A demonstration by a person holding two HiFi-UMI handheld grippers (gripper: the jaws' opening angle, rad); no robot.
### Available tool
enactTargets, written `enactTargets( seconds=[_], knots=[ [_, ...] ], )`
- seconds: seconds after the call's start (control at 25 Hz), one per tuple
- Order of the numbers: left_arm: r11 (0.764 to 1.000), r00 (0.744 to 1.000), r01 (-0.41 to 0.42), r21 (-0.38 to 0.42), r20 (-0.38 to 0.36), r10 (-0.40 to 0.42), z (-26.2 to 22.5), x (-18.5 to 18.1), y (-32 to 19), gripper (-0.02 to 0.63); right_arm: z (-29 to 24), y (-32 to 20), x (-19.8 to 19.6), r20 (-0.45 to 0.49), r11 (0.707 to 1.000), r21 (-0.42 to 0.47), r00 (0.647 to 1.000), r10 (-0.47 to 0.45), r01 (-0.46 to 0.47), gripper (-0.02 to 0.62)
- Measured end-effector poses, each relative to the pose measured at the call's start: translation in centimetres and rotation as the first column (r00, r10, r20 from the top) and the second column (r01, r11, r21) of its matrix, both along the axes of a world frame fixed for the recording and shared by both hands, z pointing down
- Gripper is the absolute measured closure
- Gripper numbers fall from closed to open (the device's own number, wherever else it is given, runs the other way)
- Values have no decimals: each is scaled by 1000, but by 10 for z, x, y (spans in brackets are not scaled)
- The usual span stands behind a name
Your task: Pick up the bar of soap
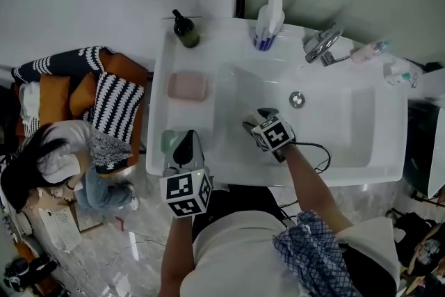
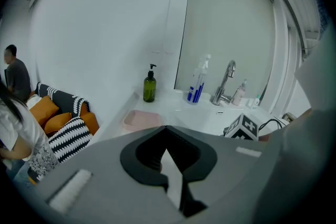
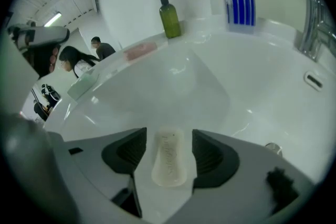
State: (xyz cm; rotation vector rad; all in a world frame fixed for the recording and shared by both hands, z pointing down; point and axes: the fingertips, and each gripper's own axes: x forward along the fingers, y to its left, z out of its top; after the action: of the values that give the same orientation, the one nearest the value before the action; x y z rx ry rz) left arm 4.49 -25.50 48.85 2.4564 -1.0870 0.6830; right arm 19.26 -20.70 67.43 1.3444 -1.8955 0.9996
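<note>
The sink (image 1: 361, 149) holds the soap (image 3: 169, 159) flat on its basin floor, lower centre of the right gripper view. It lies between the spread jaws of the right gripper (image 1: 256, 119), pads clear of it; the left gripper (image 1: 185, 144), lower left of the head view, is pressed together. Assessment: the bar is light, rigid and likely slick, best gripped across its narrow width at mid-length, its long axis running top to bottom, parallel to the jaws.

Open basin (image 1: 361, 115), crowded rim
I see free room right of frame centre; bottle (image 1: 185, 30), spray bottle (image 1: 268, 23) and tap (image 1: 322, 45) crowd the top.
</note>
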Motion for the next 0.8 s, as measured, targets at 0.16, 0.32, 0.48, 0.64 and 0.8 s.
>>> enactTargets(
  seconds=[0.16,0.32,0.48,0.64,0.8],
  knots=[
    [1000,1000,1,12,-19,-1,-3,0,2,597,-33,-12,8,-12,993,105,999,49,-47,339],
    [1000,999,17,18,-41,-16,-8,-3,2,597,-64,-17,9,-44,984,174,998,51,-43,341],
    [999,998,11,32,-63,-9,-12,-3,5,597,-88,-18,12,-61,974,217,996,72,-57,341],
    [999,996,19,35,-93,-15,-15,-5,4,597,-114,-18,10,-51,959,270,993,105,-88,341],
    [999,994,12,46,-111,-7,-18,-3,4,597,-138,-18,10,-9,936,320,987,160,-149,341]
  ],
)
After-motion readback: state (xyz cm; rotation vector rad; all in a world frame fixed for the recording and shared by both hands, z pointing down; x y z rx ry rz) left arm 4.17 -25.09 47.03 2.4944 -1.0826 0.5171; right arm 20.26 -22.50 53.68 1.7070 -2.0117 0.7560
